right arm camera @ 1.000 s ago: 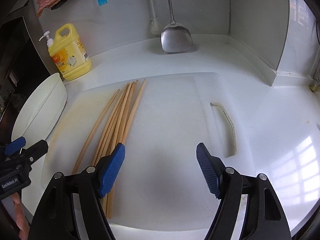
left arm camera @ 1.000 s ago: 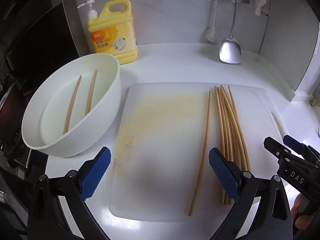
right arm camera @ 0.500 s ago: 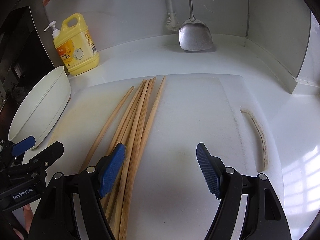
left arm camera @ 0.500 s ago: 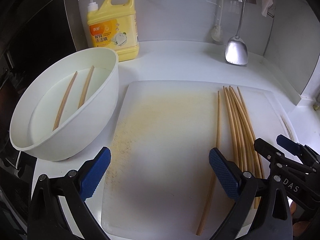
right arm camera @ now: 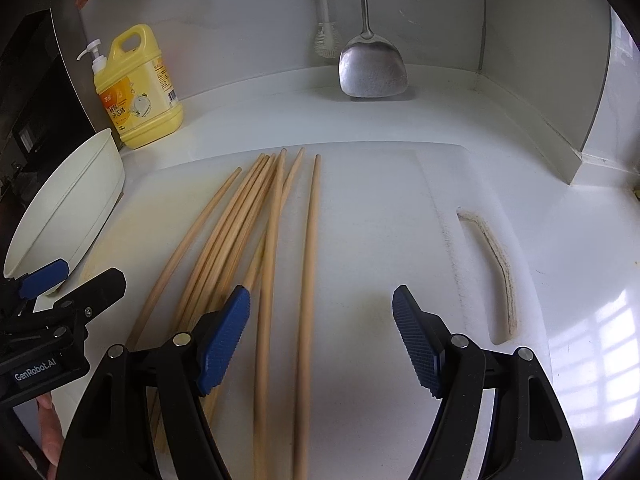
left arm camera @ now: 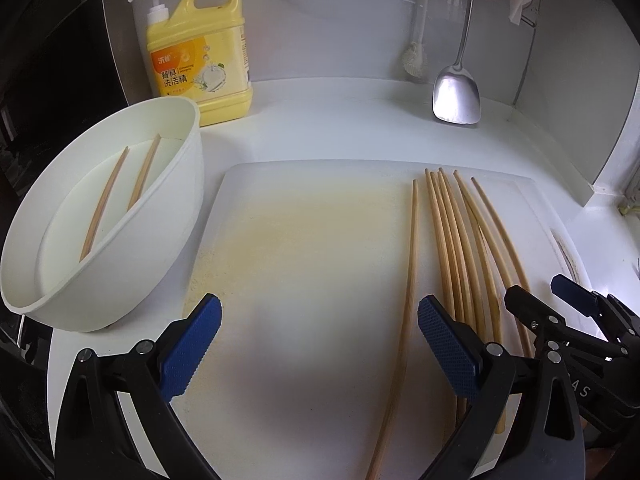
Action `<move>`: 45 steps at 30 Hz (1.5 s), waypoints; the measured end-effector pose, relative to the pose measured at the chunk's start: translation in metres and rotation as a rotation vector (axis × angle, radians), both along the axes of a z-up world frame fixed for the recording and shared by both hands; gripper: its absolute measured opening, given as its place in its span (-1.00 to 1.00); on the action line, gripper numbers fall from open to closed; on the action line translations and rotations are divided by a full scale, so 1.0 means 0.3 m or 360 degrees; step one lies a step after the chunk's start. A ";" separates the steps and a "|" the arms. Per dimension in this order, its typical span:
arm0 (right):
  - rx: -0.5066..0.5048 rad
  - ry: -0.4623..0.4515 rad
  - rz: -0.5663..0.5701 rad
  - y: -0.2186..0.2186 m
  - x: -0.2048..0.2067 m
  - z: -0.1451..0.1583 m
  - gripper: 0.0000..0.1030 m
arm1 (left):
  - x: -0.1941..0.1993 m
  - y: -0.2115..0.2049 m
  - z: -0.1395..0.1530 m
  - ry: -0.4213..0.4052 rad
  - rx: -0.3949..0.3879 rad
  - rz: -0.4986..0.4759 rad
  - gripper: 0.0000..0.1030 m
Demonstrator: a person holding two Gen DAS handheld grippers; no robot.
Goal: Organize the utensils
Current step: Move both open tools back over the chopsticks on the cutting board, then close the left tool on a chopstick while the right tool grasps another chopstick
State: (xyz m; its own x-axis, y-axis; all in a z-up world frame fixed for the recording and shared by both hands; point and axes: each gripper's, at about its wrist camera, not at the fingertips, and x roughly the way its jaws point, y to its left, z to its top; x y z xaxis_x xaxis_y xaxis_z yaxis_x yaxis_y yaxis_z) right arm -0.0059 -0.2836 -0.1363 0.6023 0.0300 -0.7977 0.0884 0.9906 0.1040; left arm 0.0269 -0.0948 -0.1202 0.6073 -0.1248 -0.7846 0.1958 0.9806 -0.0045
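Observation:
Several wooden chopsticks [left arm camera: 460, 248] lie side by side on the right part of a white cutting board [left arm camera: 304, 280]; they also show in the right wrist view [right arm camera: 248, 248]. Two more chopsticks [left arm camera: 120, 196] lie inside a white bowl [left arm camera: 120, 280] left of the board. My left gripper [left arm camera: 320, 352] is open and empty, low over the board's front, one chopstick between its fingers. My right gripper [right arm camera: 320, 336] is open and empty, with two chopsticks running between its fingers. It also shows in the left wrist view [left arm camera: 556, 300].
A yellow dish soap bottle [left arm camera: 200, 48] stands at the back left. A metal spatula [left arm camera: 456, 92] and a white brush [left arm camera: 414, 60] hang on the back wall. The board's handle slot [right arm camera: 492, 264] is at its right end. The bowl [right arm camera: 68, 204] sits at the counter's left edge.
Both grippers have moved forward and lower over the board. The right gripper shifted left, so chopsticks now lie between its fingers. Both stayed open.

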 end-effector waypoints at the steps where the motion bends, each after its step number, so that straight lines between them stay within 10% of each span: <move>1: -0.0003 -0.0002 -0.0006 -0.008 -0.001 -0.001 0.37 | 0.001 -0.007 -0.005 0.0002 0.0004 -0.0005 0.88; 41: -0.0192 -0.0039 -0.0104 -0.110 -0.018 -0.026 0.35 | 0.090 -0.091 -0.076 0.0060 0.0063 0.0017 0.89; 45: -0.0210 -0.0061 -0.0041 -0.087 -0.016 -0.023 0.12 | 0.079 -0.113 -0.070 0.0022 0.0090 -0.0026 0.77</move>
